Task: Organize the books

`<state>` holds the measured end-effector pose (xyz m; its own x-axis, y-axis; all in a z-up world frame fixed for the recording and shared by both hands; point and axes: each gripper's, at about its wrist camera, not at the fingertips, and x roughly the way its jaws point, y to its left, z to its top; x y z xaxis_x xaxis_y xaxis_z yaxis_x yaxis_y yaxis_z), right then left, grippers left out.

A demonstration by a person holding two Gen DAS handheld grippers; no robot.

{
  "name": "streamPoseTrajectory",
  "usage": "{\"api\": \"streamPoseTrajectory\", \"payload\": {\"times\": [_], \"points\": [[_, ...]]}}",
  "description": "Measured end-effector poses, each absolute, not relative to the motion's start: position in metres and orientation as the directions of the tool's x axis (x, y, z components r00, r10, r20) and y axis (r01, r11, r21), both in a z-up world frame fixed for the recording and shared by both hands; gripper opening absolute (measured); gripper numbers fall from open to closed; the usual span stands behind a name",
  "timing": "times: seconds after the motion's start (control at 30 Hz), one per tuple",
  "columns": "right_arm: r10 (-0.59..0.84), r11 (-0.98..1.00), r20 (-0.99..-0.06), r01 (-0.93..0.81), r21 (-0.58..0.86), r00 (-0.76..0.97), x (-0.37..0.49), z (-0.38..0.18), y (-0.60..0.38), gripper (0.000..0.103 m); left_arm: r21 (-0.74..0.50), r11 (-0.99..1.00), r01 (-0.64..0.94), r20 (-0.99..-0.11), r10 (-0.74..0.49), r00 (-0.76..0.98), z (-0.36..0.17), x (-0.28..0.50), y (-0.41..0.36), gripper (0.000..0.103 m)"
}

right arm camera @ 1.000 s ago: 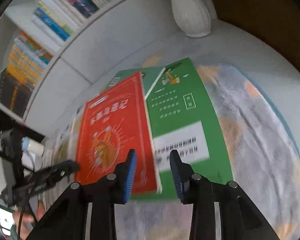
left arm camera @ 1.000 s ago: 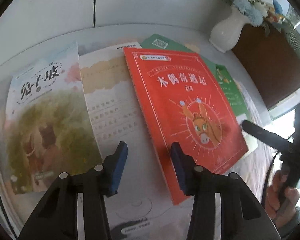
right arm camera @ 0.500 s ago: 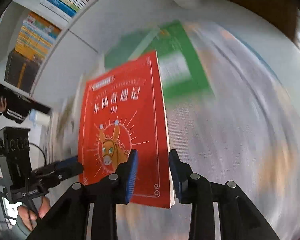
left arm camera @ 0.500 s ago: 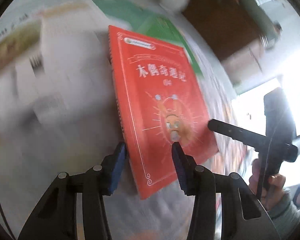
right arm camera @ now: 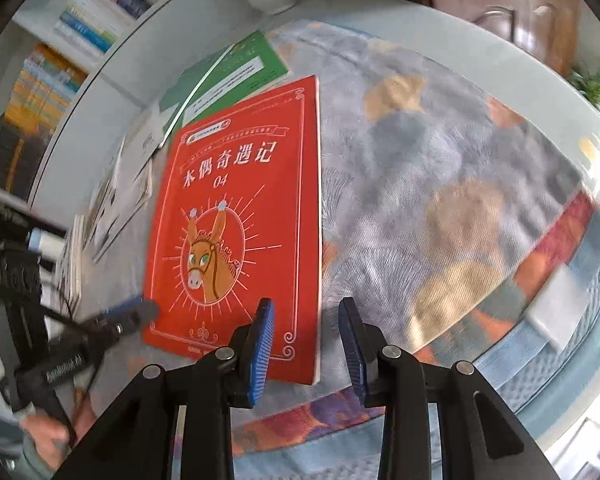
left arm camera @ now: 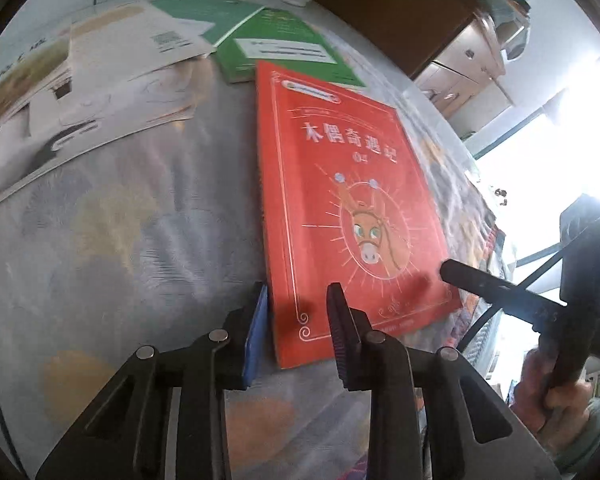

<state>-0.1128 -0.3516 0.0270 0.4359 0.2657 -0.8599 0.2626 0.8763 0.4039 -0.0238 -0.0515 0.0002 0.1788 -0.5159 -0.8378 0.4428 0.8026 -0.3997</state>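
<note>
Our left claw (left arm camera: 296,308), jaws just narrowed, straddles the red book's (left arm camera: 348,200) near-left corner ungripped; our right claw (right arm camera: 306,320), likewise ungripped, straddles its near-right corner.

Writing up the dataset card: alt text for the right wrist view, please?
A red book with a donkey on its cover lies flat on a patterned cloth, its near right corner between the open jaws of the right gripper. The left gripper reaches its near left corner; green books lie beyond, a bookshelf behind.
</note>
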Motion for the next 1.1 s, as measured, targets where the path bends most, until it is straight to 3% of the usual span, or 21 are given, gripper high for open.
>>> {"api": "streamPoseTrajectory", "payload": {"times": [0.2, 0.37, 0.47, 0.63, 0.8, 0.93, 1.1], "points": [[0.233, 0.887, -0.855, 0.258, 0.382, 0.463, -0.115, 0.026, -0.347, 0.034, -0.569, 0.670, 0.478, -0.667, -0.715, 0.209, 0.062, -0.029, -0.049, 0.026], [0.306, 0.796, -0.806, 0.328, 0.509, 0.507, -0.120, 0.019, -0.365, 0.034, -0.598, 0.655, 0.462, -0.672, -0.724, 0.155, 0.044, -0.017, -0.054, 0.026], [0.277, 0.831, -0.816, 0.300, 0.468, 0.507, -0.120, 0.022, -0.357, 0.035, -0.607, 0.646, 0.463, -0.672, -0.728, 0.136, 0.038, -0.016, -0.058, 0.026], [0.266, 0.842, -0.815, 0.288, 0.457, 0.515, -0.118, 0.027, -0.348, 0.050, -0.611, 0.676, 0.411, -0.711, -0.697, 0.090, 0.006, -0.013, -0.058, 0.026], [0.227, 0.903, -0.845, 0.219, 0.368, 0.485, -0.118, 0.031, -0.337, 0.051, -0.693, 0.647, 0.319, -0.670, -0.741, 0.048, -0.003, -0.009, -0.044, 0.026], [0.309, 0.844, -0.831, 0.269, 0.464, 0.463, -0.129, 0.031, -0.349, 0.051, -0.834, 0.502, 0.228, -0.519, -0.855, -0.016, 0.006, 0.004, -0.042, 0.026], [0.489, 0.620, -0.702, 0.361, 0.697, 0.518, -0.135, 0.014, -0.384, 0.054, -0.926, 0.360, 0.118, -0.367, -0.929, -0.045, 0.009, 0.021, -0.042, 0.026]]}}
